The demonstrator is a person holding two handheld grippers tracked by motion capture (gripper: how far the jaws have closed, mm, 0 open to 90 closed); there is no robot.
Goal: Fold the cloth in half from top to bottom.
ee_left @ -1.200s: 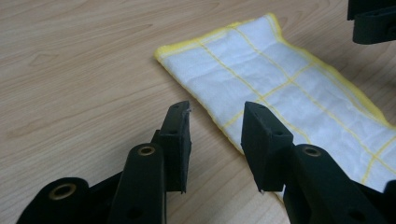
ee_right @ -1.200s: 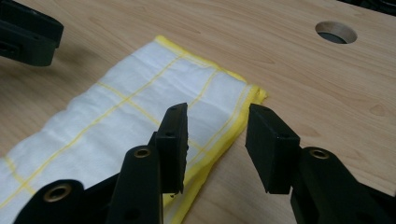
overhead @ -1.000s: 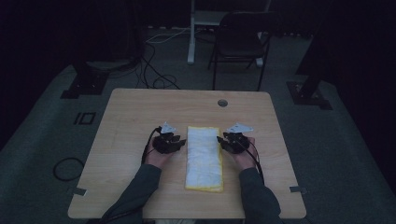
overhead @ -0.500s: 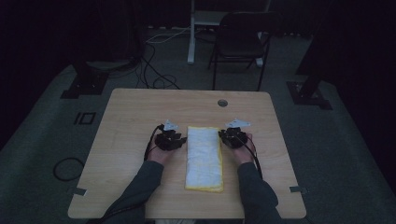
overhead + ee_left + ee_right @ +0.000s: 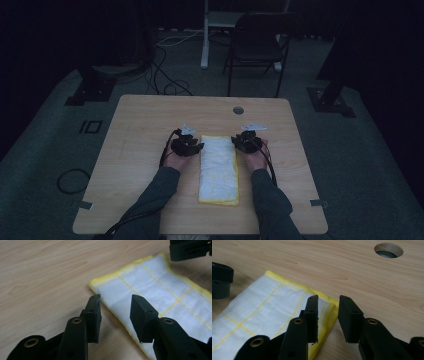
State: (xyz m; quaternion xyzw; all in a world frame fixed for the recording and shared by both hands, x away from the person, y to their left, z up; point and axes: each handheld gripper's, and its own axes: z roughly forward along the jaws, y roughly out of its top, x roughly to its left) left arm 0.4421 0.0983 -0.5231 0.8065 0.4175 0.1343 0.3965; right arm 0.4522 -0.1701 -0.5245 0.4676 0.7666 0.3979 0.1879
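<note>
A folded white cloth (image 5: 218, 171) with yellow lines and a yellow border lies flat near the middle of the desk (image 5: 140, 125), its long side running away from the person.

The left claw (image 5: 196, 146) is at the cloth's far left corner. In the left gripper view its two black jaws stand apart, and the corner edge of the cloth (image 5: 160, 297) lies in the gap between them — the pads do not press on it. These jaws have just been opening a little.

The right claw (image 5: 237, 142) is at the cloth's far right corner. In the right gripper view its jaws also stand apart, one over the cloth (image 5: 262, 315) and one beyond its yellow edge, so the corner sits between them, not clamped. These jaws have just been opening again.

Beyond the cloth's far end there is a round hole (image 5: 238, 110) in the desk. Behind the desk — on the dark floor — stands a folding chair (image 5: 257, 47).
</note>
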